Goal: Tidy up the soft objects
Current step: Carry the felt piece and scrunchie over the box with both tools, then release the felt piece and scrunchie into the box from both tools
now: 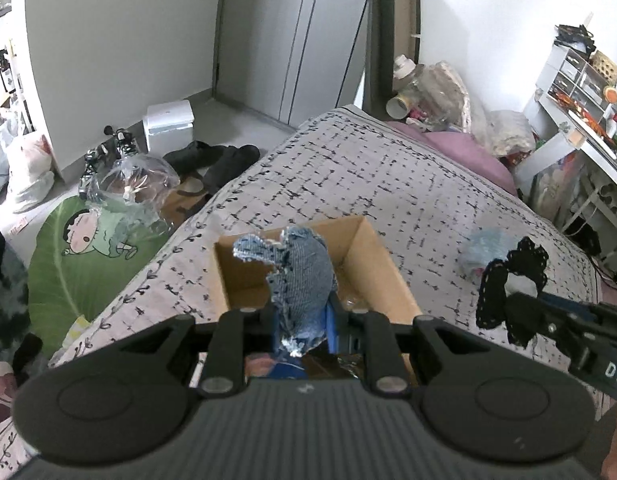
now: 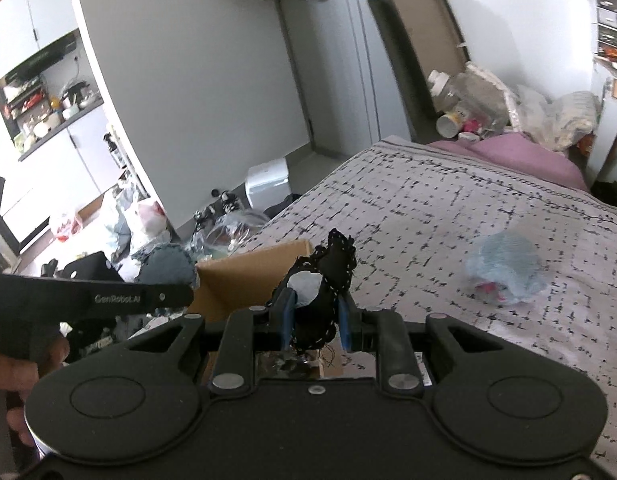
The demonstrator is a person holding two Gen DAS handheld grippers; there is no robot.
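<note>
Grey-patterned bedspread (image 1: 388, 184) covers the bed where all this takes place, with an open cardboard box (image 1: 372, 256) sitting on it near the edge. Closest in, the left gripper (image 1: 304, 320) is clenched on a denim soft piece (image 1: 296, 272) with frayed, stitched edges; the piece sticks up between the blue pads, right over the box opening. Just beside it, the right gripper (image 2: 314, 320) is clamped tight on a black soft piece (image 2: 328, 280) edged in white stitching, with a pale patch showing on its face; it hangs by the near right corner of the box. Further out on the bedspread lies a light blue soft piece (image 2: 504, 272), crumpled, with a bit of pink beneath it, well apart from the box. Beyond it, a purple pillow (image 2: 520, 156) lies at the head of the bed, bags and jars heaped behind. Down on the floor to the left are a green cartoon cushion (image 1: 80, 248) and a white box (image 1: 168, 124).
</note>
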